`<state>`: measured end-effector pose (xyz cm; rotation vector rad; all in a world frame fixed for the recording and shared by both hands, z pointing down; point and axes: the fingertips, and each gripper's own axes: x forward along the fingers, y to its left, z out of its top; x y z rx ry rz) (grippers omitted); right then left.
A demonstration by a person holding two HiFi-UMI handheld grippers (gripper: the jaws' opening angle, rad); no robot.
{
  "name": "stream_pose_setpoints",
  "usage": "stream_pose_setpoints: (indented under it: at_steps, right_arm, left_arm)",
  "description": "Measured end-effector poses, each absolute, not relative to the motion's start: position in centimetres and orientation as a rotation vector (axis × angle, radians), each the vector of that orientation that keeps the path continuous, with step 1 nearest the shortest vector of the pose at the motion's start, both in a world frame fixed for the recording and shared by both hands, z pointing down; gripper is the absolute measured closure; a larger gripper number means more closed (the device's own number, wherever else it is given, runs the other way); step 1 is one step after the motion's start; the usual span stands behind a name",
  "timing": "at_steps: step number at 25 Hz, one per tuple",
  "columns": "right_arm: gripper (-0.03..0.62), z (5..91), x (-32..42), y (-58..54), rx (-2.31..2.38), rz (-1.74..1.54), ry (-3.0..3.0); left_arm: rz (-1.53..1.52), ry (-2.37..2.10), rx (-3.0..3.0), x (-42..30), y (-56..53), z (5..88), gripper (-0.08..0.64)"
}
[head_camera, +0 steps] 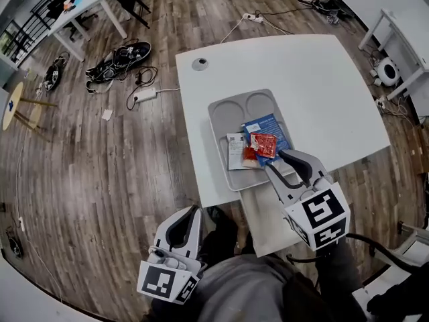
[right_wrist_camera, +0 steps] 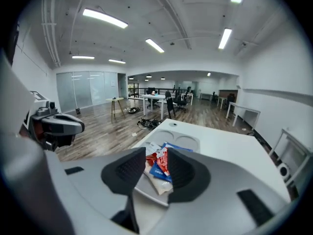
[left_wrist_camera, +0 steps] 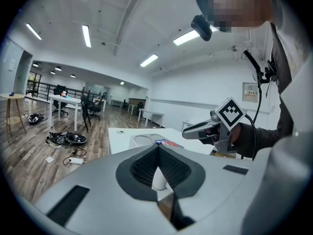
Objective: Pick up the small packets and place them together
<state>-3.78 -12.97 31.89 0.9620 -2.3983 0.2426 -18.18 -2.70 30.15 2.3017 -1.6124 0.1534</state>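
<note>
Small red, blue and white packets (head_camera: 263, 143) lie heaped on the grey moulded tray (head_camera: 224, 116), frame centre. Right gripper (head_camera: 276, 161) jaws spread, empty, just beside them; left gripper (head_camera: 193, 213) jaws pressed together, lower left. Hazard: a spread jaw snagging the top packet would scatter the heap.

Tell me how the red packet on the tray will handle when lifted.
The red packet looks thin and crinkled, so probably floppy and light. Its glossy film may slip. It lies atop the blue packet, which might shift.
</note>
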Motion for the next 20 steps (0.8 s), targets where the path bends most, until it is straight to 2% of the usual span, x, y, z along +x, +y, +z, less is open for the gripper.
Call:
stream_pose_setpoints:
  at_steps: [8, 11, 14, 20]
  right_arm:
    - [0.455, 30.4, 0.5, -7.5, 0.978, 0.341, -2.655]
    - [0.507, 29.1, 0.7, -6.4, 1.006, 0.375, -2.704]
    - [0.586, 27.1, 1.7, -5.8, 1.071, 0.408, -2.768]
    - [0.588, 25.2, 2.9, -4.8, 1.093, 0.433, -2.819]
  left_arm:
    - [0.146, -1.614, 2.442, -12.0, -0.7, 28.2, 0.565]
    - [0.018, -1.529, 2.484, -12.0, 0.7, 30.3, 0.565]
    - [-0.02, -1.489, 2.505, -11.7, 1.2, 30.7, 0.565]
    - [0.049, -1.486, 2.54, -10.0, 0.6, 28.4, 0.565]
